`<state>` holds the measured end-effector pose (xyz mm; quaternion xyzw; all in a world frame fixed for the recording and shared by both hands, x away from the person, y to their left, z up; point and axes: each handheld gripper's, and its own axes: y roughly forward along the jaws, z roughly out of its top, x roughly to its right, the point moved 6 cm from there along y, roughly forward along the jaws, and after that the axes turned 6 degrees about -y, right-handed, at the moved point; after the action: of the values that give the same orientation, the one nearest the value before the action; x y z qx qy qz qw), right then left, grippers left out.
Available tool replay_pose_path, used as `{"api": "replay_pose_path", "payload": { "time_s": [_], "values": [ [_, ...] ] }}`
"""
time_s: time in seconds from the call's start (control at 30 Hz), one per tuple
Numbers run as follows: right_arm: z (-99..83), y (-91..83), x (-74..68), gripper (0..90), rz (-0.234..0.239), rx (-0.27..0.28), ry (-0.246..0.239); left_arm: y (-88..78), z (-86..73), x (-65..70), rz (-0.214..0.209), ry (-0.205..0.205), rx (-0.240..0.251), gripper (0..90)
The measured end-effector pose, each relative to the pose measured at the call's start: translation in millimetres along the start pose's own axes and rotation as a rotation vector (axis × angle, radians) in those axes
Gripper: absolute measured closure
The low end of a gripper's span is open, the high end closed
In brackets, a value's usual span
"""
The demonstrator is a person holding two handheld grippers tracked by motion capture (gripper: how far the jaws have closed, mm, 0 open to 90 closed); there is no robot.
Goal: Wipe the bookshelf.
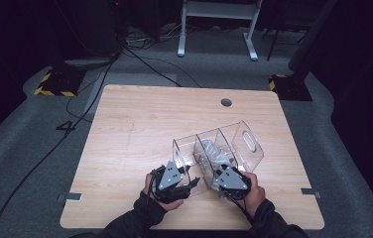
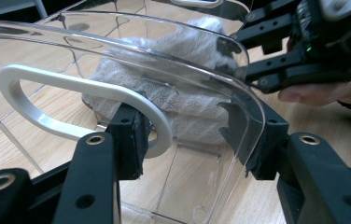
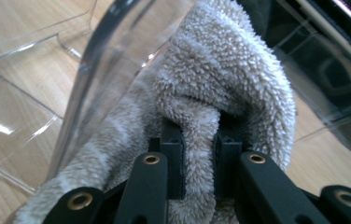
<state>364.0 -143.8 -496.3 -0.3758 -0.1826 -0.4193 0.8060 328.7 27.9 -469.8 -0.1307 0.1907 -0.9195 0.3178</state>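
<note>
Two hands, high view: the left gripper (image 1: 190, 185) and the right gripper (image 1: 220, 174) meet at the near end of a clear plastic organiser (image 1: 246, 130) lying on the wooden table (image 1: 135, 124).
Towel, high view: a grey towel (image 1: 213, 151) sits inside the organiser's middle compartment.
Left gripper view, grip: the left gripper (image 2: 190, 140) is clamped on the organiser's (image 2: 117, 42) clear end wall, one pad just beside the white handle ring (image 2: 33, 77), the other on the wall's curved edge.
Left gripper view, beyond: the towel (image 2: 183, 74) lies behind that wall; the right gripper (image 2: 243, 60) reaches in from above.
Right gripper view, grip: the right gripper (image 3: 200, 154) is pinched tight on a fold of the towel (image 3: 220, 70).
Right gripper view, surroundings: the clear wall (image 3: 103, 51) stands just beside the towel.
</note>
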Motion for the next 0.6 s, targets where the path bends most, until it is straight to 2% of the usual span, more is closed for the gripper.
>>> {"api": "replay_pose_path", "payload": {
  "time_s": [0.07, 0.2, 0.3, 0.37, 0.4, 0.5, 0.6],
  "values": [
    [0.3, -1.8, 1.4, 79.1, -0.01, 0.001, -0.004, 0.0, 0.0, -0.1, 0.001, 0.001, 0.0, 49.7],
    [10.4, -14.6, 16.5, 79.1, -0.056, 0.041, 0.022, 0.1, 0.1, 0.1, 0.0, 0.0, -0.002, 49.6],
    [20.6, -24.4, 31.1, 79.1, -0.079, 0.087, 0.052, 0.1, 0.1, 0.0, -0.001, 0.0, 0.001, 49.7],
    [24.8, -27.0, 40.0, 79.0, -0.085, 0.104, 0.092, 0.0, 0.1, 0.1, 0.001, 0.004, -0.002, 49.6],
    [29.6, -30.9, 48.4, 79.1, -0.105, 0.124, 0.112, 0.0, 0.1, 0.4, 0.002, 0.003, -0.001, 49.6],
    [34.0, -35.1, 54.8, 79.1, -0.127, 0.14, 0.116, 0.2, 0.1, 0.5, 0.001, 0.002, -0.002, 49.6],
    [40.7, -45.3, 70.8, 79.0, -0.175, 0.178, 0.151, 0.2, 0.3, 0.2, 0.001, 0.005, -0.003, 49.6]
  ]
}}
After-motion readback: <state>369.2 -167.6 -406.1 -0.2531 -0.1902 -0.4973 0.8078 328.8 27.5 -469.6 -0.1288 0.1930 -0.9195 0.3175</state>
